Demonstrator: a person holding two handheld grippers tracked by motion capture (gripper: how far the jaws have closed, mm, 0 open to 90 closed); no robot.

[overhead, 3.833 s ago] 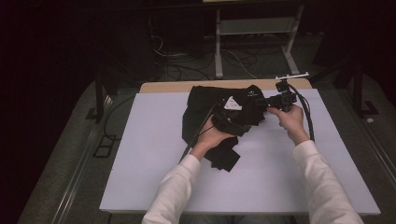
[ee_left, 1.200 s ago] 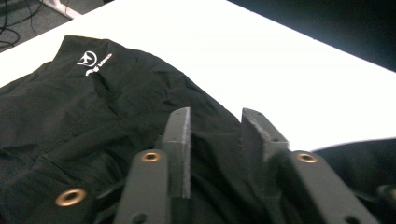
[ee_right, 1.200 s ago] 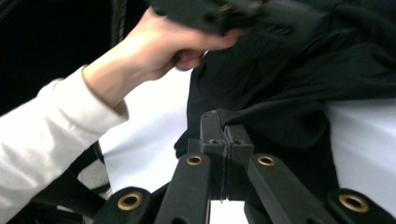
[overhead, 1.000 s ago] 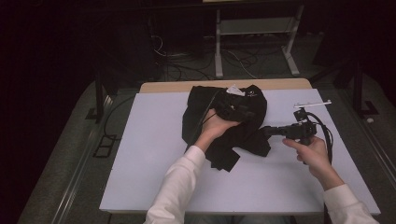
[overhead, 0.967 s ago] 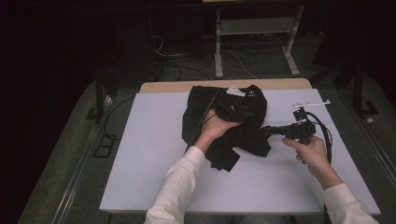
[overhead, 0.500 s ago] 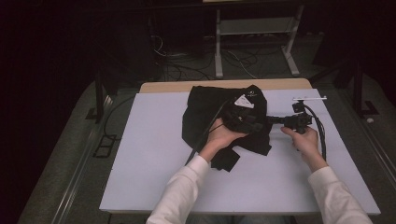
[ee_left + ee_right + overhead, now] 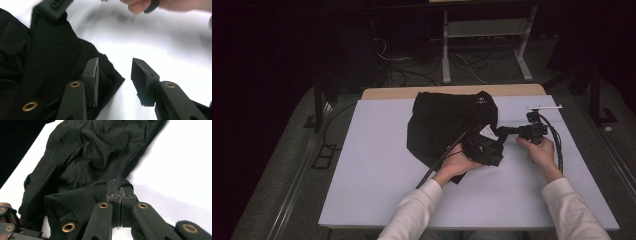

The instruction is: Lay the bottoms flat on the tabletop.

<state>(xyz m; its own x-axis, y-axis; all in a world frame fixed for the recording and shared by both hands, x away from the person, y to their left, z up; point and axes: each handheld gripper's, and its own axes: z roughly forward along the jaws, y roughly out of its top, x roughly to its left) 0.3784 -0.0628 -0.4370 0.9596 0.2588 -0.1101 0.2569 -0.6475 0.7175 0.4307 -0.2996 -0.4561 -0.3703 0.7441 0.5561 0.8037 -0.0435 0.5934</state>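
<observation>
A black garment point(image 7: 447, 125) lies crumpled on the white table top point(image 7: 362, 175), with a small white tag point(image 7: 488, 131) near its right side. My right gripper point(image 7: 507, 131) comes in from the right and is shut on a folded edge of the garment point(image 7: 95, 152); its jaws point(image 7: 119, 183) meet with the cloth pinched at their tips. My left gripper point(image 7: 484, 145) sits at the garment's lower right corner. Its jaws point(image 7: 113, 62) have just been closing but stand apart, with bare table between them and a corner of the garment point(image 7: 50, 50) under one jaw.
A wooden edge point(image 7: 387, 93) shows behind the white top. Beyond it, on the dark floor, are metal stand legs point(image 7: 482, 50) and cables. A black cable point(image 7: 437, 165) trails from the left gripper along the forearm. The person's right hand point(image 7: 140, 5) shows in the left gripper view.
The left hand has drawn back toward me, off the top of the garment to its lower right corner. The right gripper has shifted left and away, staying closed on the cloth.
</observation>
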